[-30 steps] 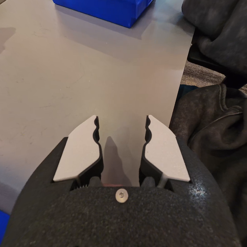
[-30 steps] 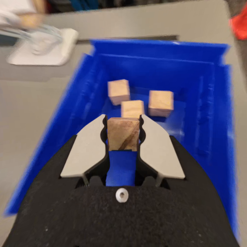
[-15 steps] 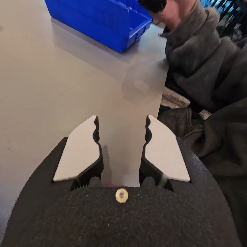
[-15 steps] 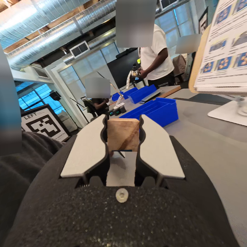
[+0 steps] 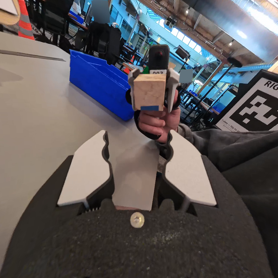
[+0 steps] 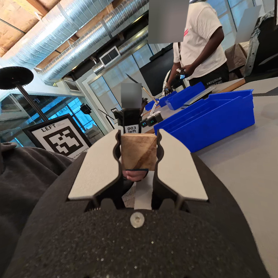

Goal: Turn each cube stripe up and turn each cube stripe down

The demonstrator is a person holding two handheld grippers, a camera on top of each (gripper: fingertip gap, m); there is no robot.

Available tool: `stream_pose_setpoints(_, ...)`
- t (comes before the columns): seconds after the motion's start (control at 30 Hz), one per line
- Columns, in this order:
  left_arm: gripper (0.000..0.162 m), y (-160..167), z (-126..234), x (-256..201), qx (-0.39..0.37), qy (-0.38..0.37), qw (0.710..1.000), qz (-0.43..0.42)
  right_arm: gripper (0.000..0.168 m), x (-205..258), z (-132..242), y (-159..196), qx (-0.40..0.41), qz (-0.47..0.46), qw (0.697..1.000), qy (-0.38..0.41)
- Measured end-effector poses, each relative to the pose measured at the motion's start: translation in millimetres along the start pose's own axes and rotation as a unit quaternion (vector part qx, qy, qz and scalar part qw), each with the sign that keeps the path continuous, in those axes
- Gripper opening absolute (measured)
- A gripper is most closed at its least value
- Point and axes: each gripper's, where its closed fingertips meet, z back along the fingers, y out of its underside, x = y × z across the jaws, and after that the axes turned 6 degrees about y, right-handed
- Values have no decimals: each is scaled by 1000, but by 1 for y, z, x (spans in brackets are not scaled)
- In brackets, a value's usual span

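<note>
1. Presently, right gripper (image 6: 138, 148): fingers pinching a wooden cube (image 6: 138, 152) by two opposite side faces, held in the air above the near edge of the grey table (image 6: 233, 158). The left wrist view shows the same gripper from the front, farther off, gripped from below by a person's hand (image 5: 158, 121).
2. Wooden cube, as seen in the left wrist view (image 5: 148, 94): pale face turned toward the left gripper, with a blue stripe (image 5: 149, 108) along its lower edge. In the right wrist view the face shown is darker, with diagonal grain, and a thin dark blue line sits at its bottom edge.
3. Left gripper (image 5: 137, 142): fingers spread apart with nothing between them, pointed toward the cube and well short of it, over the table edge.
4. Blue bin (image 6: 210, 120): open plastic bin standing on the table, beside and beyond the held cube; its contents cannot be made out. The left wrist view shows it (image 5: 97, 84) behind and to the left of the cube.
5. Dark grey sleeve (image 5: 225, 142): runs from the hand toward the right edge of the left wrist view.
6. Marker boards: one framed black-and-white patterned board (image 5: 258, 108) beyond the sleeve; another (image 6: 60, 139) in the right wrist view.
7. Background person (image 6: 200, 45): in a white shirt, standing at a farther table with more blue bins.
</note>
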Motion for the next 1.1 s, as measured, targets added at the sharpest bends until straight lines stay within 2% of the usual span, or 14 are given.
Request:
stream_pose_setpoints(0.13, 71, 9, -3, 5, 2, 10, 1000, 29, 45, -9, 0, 6, -5, -21, 1000, 13)
stream_pose_setpoints(0.37, 68, 0, -18, -5, -3, 20, 1000, -16, 45, -1, -19, 29, 15, -30, 999, 6)
stream_pose_setpoints(0.5, 52, -5, -23, -9, 0, 16, 999, -46, 45, 4, -27, 40, 28, -37, 999, -4)
stream_pose_setpoints(0.6, 48, -4, -23, -11, 33, 17, 998, -45, 45, 5, -27, 41, 31, -30, 999, -4)
stream_pose_setpoints(0.67, 47, -5, -19, -11, 74, 14, 996, -54, 45, 6, -27, 43, 60, -34, 998, -10)
stream_pose_setpoints(0.77, 47, -31, 0, -3, 103, -20, 989, -106, 56, 5, -13, 28, 60, -56, 996, -26)
stream_pose_setpoints(0.9, 47, -72, 30, 8, 126, -18, 984, -126, 57, -23, 17, 21, 88, -17, 995, 42)
stream_pose_setpoints(1.0, 47, -84, 37, 14, 126, 3, 985, -119, 56, -43, 29, 31, 108, 37, 989, 97)
stream_pose_setpoints(1.1, 47, -77, 27, 15, 133, 22, 984, -119, 53, -37, 20, 35, 99, 42, 991, 78)
